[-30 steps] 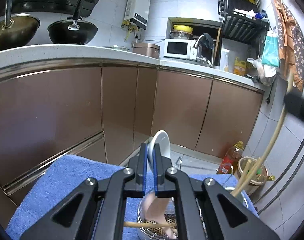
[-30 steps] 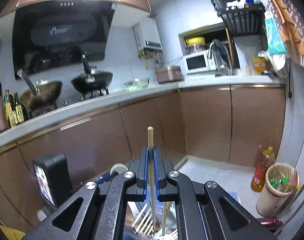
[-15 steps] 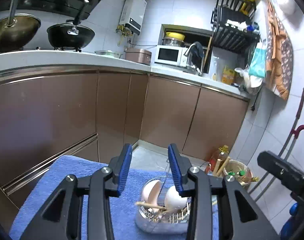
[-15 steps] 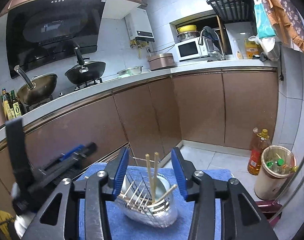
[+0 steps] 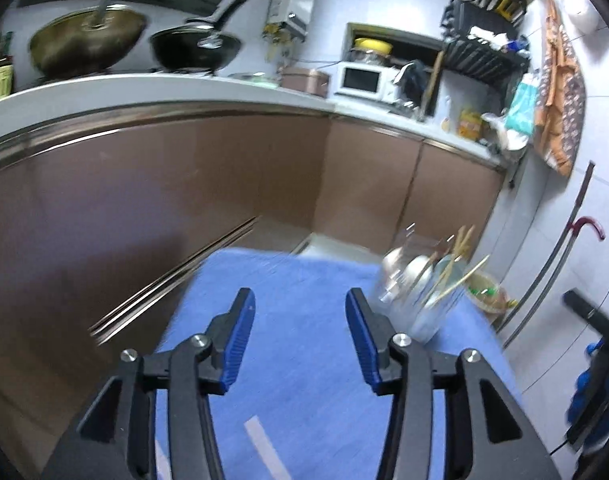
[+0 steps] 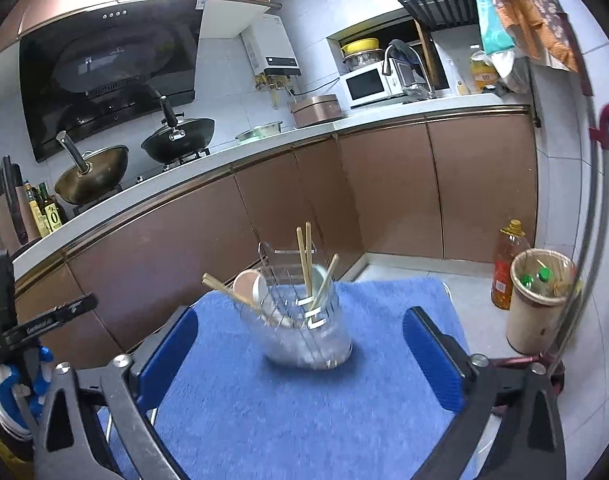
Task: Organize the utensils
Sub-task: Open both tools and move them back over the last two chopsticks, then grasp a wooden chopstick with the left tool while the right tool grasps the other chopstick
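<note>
Covering the table, blue towel (image 6: 304,408) fronts brown cabinets (image 6: 384,200).

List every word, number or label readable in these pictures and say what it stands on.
"0" on the label of an oil bottle at the counter's left end.
Lettering on the black bar of the left gripper, seen in the right wrist view: too blurred to read.
Labels on the range hood, water heater and yellow bottle: too small to read.

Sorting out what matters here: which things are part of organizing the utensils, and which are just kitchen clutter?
Job: utensil holder, chopsticks, spoons, blue towel.
Clutter: woks, microwave, oil bottle, waste bin.
</note>
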A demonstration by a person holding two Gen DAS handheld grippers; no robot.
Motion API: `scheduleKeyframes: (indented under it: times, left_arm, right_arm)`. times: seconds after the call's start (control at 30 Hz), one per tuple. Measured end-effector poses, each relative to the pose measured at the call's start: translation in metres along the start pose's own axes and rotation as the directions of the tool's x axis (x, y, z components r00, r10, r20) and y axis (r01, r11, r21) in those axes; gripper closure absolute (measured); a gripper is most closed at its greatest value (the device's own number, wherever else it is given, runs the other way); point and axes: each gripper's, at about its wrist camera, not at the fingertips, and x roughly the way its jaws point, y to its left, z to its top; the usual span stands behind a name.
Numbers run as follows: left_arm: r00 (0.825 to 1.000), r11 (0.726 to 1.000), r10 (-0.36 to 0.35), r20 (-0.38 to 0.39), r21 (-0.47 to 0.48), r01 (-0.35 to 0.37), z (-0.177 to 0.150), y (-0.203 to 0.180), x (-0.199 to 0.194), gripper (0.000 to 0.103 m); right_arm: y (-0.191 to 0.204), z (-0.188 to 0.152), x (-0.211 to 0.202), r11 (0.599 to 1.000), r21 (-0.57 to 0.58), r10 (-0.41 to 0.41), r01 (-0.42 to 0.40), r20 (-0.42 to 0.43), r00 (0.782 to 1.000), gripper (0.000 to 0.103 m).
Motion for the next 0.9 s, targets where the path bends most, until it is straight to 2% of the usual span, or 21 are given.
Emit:
scheduleKeyframes:
  times: [0.03,0.1,0.23,0.33,0.43,0.53,0.63,0.83,0.9]
  left_arm:
    - [1.000,1.000,0.023,-0.015,-0.014,-0.024,-0.008,0.012,-0.008,0.048]
    - [0.995,0.995,0.085,-0.051,-0.042,-0.087,-0.026,0.039,-0.022,0.047]
    - [0.973,0.977,0.175,-0.152,-0.097,-0.191,-0.059,0.084,-0.037,0.047]
    - [0.963,0.968,0.180,-0.203,-0.137,-0.210,-0.084,0.111,-0.052,0.047]
    - [0.957,0.962,0.157,-0.245,-0.181,-0.204,-0.104,0.127,-0.062,0.047]
    - [0.955,0.960,0.146,-0.259,-0.196,-0.200,-0.119,0.130,-0.071,0.047]
    - [0.955,0.957,0.156,-0.253,-0.200,-0.209,-0.129,0.124,-0.078,0.047]
    - [0.938,0.948,0.263,-0.227,-0.118,-0.295,-0.134,0.098,-0.080,0.047]
    - [0.934,0.945,0.289,-0.208,-0.091,-0.313,-0.135,0.093,-0.083,0.047]
  right_arm:
    - [0.001,-0.003,-0.005,1.000,0.001,0.001,-0.001,-0.001,1.000,0.000]
    - [0.003,-0.011,-0.014,1.000,-0.010,-0.001,0.001,-0.007,1.000,0.000]
    - [0.013,-0.024,-0.031,0.999,-0.038,0.022,-0.021,0.009,1.000,0.000]
    - [0.022,-0.034,-0.036,0.997,-0.059,0.051,-0.052,-0.017,0.999,0.000]
    - [0.034,-0.045,-0.033,0.993,-0.065,0.090,-0.096,-0.093,0.992,0.000]
    - [0.051,-0.059,-0.026,0.988,-0.096,0.102,-0.120,-0.175,0.979,0.000]
    - [0.060,-0.068,-0.022,0.988,-0.084,0.112,-0.133,-0.219,0.969,0.000]
    - [0.073,-0.075,-0.019,0.987,-0.093,0.099,-0.128,-0.266,0.959,0.000]
    - [0.081,-0.076,-0.018,0.986,-0.108,0.091,-0.126,-0.284,0.954,0.005]
